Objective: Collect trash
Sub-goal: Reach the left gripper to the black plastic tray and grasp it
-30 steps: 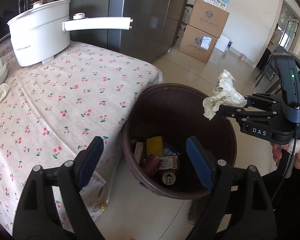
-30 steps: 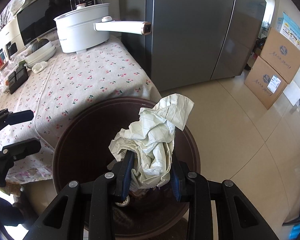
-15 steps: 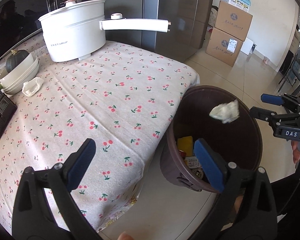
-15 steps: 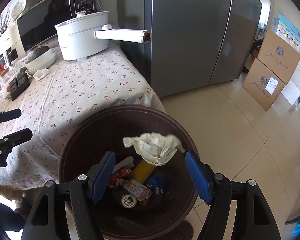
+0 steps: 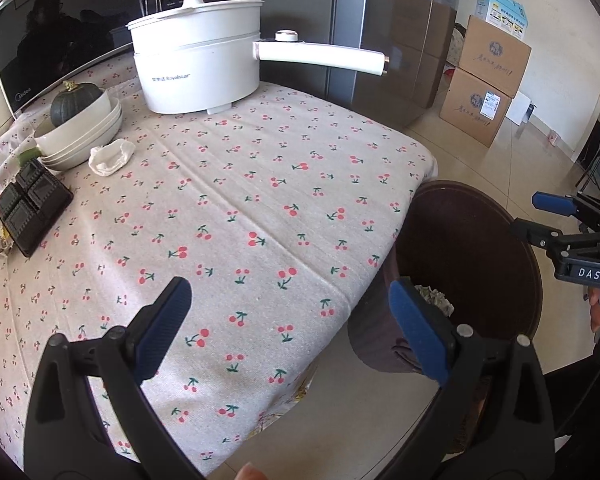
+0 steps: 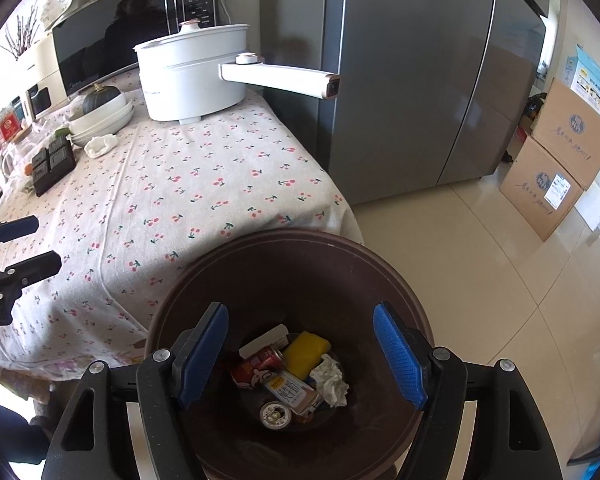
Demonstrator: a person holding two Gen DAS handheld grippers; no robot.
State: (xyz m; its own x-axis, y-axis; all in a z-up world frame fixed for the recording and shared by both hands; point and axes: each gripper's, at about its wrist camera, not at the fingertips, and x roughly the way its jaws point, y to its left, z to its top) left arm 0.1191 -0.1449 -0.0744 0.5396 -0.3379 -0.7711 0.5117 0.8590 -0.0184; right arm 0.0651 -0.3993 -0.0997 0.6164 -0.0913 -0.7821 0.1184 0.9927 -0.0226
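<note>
Both grippers have their jaws spread with nothing between the pads. The right gripper [image 6: 300, 354] hangs over the mouth of the brown trash bin [image 6: 396, 280]; its jaws have just been opening, and the crumpled paper [image 6: 332, 380] lies loose at the bottom of the bin, clear of the blue pads [image 6: 396, 356]. Around the paper sit a yellow sponge [image 6: 306, 350], a red can [image 6: 260, 362], a small carton [image 6: 290, 390] and a round tin [image 6: 275, 415]. The left gripper [image 5: 288, 326] stands open wide above the near edge of the cherry-print tablecloth [image 5: 240, 200], its right pad in front of the bin's rim. In the left wrist view a bit of pale paper shows just past that pad, probably the same crumpled paper, though little of it is visible. Farther back on the cloth another white wad of tissue [image 5: 111, 157] lies beside stacked white bowls [image 5: 84, 136] holding a dark green squash [image 5: 75, 101]. A dark ridged tray [image 5: 30, 204] lies near the left edge, and a white electric pot [image 5: 198, 70] stands at the far end, its long handle pointing toward the grey fridge [image 6: 412, 80]. Cardboard boxes [image 6: 560, 160] sit stacked on the tiled floor.
</note>
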